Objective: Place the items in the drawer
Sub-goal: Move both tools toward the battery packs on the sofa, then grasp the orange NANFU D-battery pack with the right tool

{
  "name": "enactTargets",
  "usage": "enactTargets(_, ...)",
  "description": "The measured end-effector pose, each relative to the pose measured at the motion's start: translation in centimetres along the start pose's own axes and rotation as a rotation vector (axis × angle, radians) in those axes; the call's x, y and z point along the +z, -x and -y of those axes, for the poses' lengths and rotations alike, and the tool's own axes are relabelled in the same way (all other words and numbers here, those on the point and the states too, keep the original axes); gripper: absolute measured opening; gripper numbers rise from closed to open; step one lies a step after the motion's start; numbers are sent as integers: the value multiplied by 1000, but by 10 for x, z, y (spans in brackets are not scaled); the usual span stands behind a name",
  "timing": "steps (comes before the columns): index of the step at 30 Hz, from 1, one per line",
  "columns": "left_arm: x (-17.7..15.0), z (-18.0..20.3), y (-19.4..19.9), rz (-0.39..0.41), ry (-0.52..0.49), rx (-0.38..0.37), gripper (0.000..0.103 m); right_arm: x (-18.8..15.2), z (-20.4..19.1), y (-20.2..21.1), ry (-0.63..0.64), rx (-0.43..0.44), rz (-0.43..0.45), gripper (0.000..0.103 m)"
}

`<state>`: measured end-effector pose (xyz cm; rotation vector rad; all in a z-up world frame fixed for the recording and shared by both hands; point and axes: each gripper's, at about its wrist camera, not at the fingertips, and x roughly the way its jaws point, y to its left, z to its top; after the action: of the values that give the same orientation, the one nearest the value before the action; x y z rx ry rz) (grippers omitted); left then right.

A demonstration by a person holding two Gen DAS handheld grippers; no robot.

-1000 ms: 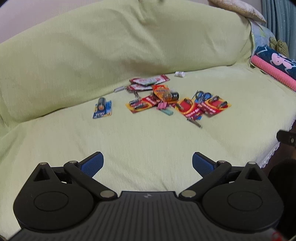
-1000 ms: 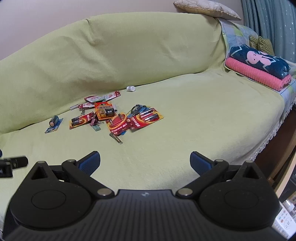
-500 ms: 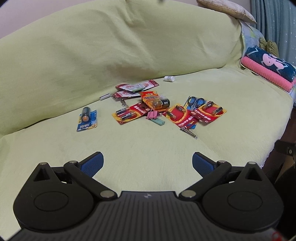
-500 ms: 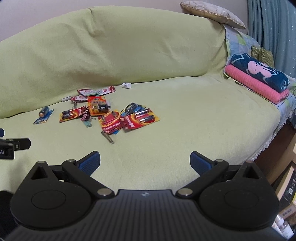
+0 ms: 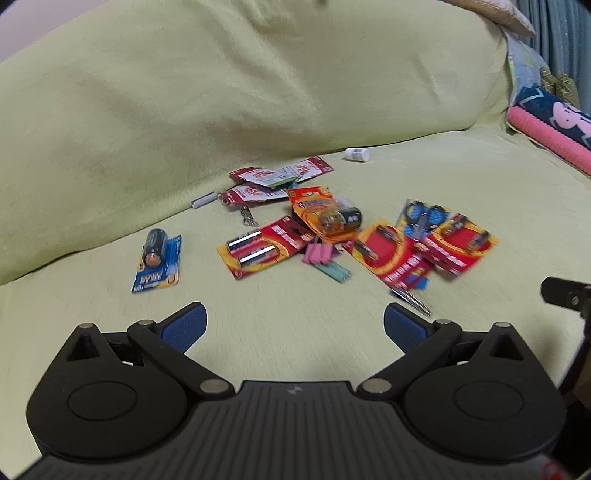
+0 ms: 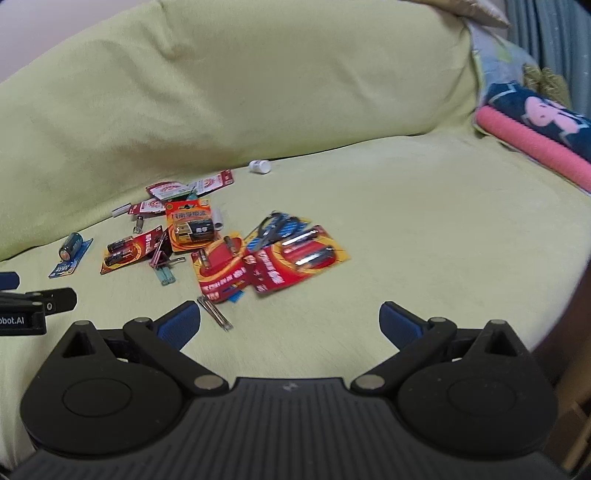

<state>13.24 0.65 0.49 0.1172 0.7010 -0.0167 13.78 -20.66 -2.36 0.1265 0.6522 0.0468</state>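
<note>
A scatter of small items lies on the green-covered sofa seat: a blue battery card, red battery packs, an orange battery pack, blue scissors, pink and green binder clips, a metal tweezer and a small white bottle. My left gripper hangs open above the seat, short of the pile. My right gripper is open too, just behind the tweezer. No drawer is in view.
The sofa back rises behind the items. Folded pink and navy towels lie at the right end, with a cushion on top of the backrest. The seat's front edge drops away at the right.
Both grippers have moved closer to the pile, which now looks larger and nearer in both views. Both stay open and hold nothing.
</note>
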Motion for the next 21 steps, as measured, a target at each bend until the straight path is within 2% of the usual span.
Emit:
enactTargets(10, 21, -31, -63, -14, 42, 59, 102, 23, -30, -81, 14, 52, 23, 102)
enactTargets(17, 47, -50, -110, 5, 83, 87, 102, 44, -47, -131, 74, 139, 57, 102)
enactTargets(21, 53, -57, -130, 30, 121, 95, 102, 56, -56, -164, 94, 199, 41, 92)
